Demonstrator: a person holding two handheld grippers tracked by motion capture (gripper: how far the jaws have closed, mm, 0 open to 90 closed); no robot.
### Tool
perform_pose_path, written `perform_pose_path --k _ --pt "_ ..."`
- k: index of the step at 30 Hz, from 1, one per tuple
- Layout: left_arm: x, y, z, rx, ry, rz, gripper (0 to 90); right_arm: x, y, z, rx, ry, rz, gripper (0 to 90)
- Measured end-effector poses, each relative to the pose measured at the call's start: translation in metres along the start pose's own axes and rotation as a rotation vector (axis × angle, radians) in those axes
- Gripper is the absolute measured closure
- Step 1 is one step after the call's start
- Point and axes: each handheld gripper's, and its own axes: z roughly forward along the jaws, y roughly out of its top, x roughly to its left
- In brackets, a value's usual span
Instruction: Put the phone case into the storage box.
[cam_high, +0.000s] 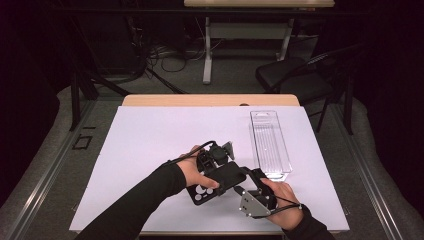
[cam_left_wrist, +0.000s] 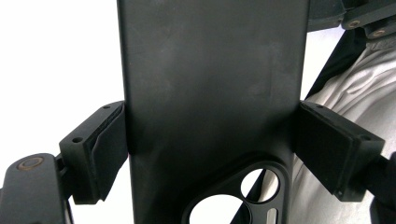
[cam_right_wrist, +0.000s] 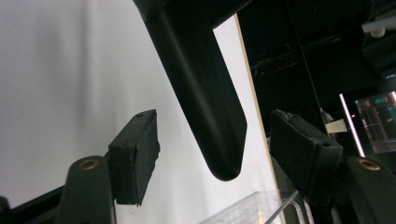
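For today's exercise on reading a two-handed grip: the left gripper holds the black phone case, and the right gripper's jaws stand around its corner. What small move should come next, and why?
Probably close the right gripper on the phone case. The left gripper already clamps the case's edges, while the right pads stand apart from the corner between them, so it has no second hold yet.

phone case (cam_high: 216, 182) on table (cam_high: 150, 135), clear tray (cam_high: 270, 145) to its right
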Motion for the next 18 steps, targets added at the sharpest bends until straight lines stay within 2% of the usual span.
perform_pose_path --k 4,6,9,12,15,18 --pt "0.0001 0.0016 0.0008 -0.002 -0.006 -0.005 14.5 -0.0004 0.0022 0.0007 0.001 -0.018 -0.100 33.4" --pt "0.0004 0.0022 0.0009 -0.001 -0.006 -0.003 14.5 0.0004 0.0029 0.0008 0.008 -0.023 -0.116 33.5" --pt "0.0005 0.0030 0.0003 0.007 -0.006 -0.003 14.5 0.0009 0.0027 0.0013 0.013 -0.026 -0.114 33.6" --pt "0.0011 0.0035 -0.0011 0.008 -0.007 -0.005 14.5 -0.0021 0.0036 0.0010 0.024 -0.033 -0.156 33.8" --pt "0.0015 0.0041 -0.0039 0.006 -0.010 -0.010 14.5 -0.0020 0.0039 0.0013 0.034 -0.037 -0.157 34.4" --pt "0.0019 0.0047 -0.0052 0.004 -0.011 -0.013 14.5 -0.0034 0.0052 0.0009 0.045 -0.038 -0.190 35.5"
